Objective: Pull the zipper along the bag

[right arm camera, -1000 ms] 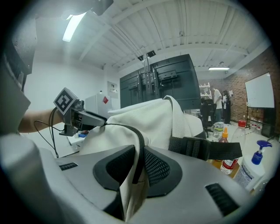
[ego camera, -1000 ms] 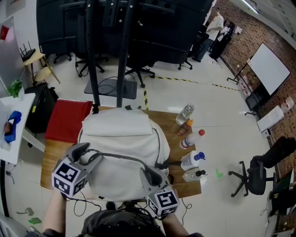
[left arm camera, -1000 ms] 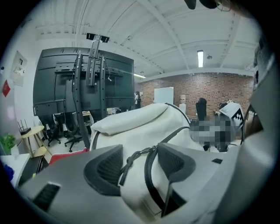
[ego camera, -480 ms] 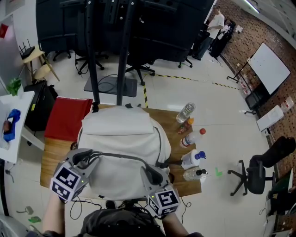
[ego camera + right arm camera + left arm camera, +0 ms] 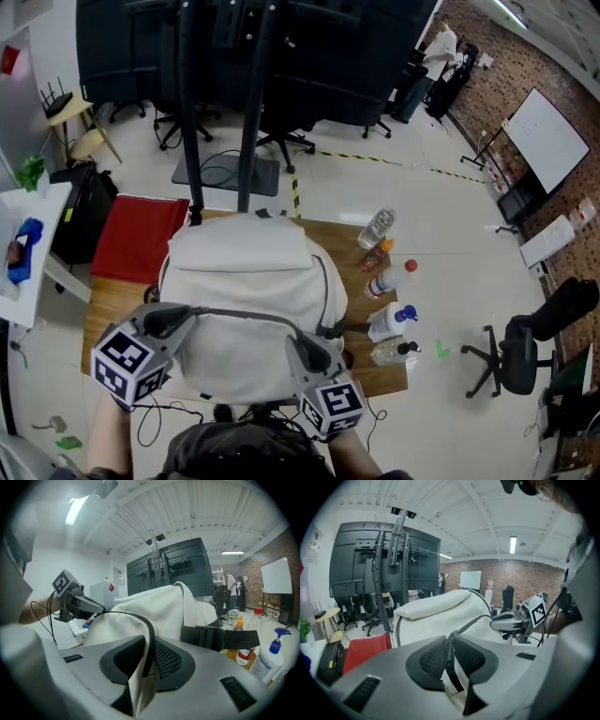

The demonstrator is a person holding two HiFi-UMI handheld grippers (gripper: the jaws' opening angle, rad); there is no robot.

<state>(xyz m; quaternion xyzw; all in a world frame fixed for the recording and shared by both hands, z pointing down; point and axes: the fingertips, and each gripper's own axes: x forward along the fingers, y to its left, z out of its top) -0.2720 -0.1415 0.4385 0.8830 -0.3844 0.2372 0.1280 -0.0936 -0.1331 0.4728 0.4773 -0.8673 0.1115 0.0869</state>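
A white backpack (image 5: 248,281) stands on the wooden table (image 5: 101,314), with a dark zipper line (image 5: 246,317) running over its near top. My left gripper (image 5: 176,317) is at the zipper's left end; its jaws are closing, and in the left gripper view the pads press on the zipper pull (image 5: 450,645) between them. My right gripper (image 5: 307,349) is at the zipper's right end. In the right gripper view it (image 5: 149,657) is shut on the bag's seam edge (image 5: 149,641) with white fabric hanging below. A black strap (image 5: 220,638) crosses the bag's right side.
Several bottles stand on the table's right part: a clear bottle (image 5: 375,228), a sauce bottle (image 5: 374,256), a spray bottle (image 5: 388,323). A red cloth-covered thing (image 5: 139,239) lies left of the bag. A black stand (image 5: 251,103) rises behind; an office chair (image 5: 511,354) is at right.
My left gripper has slid a little down and left along the bag's top and its jaws have narrowed onto the zipper pull. The right gripper and the bag have stayed put.
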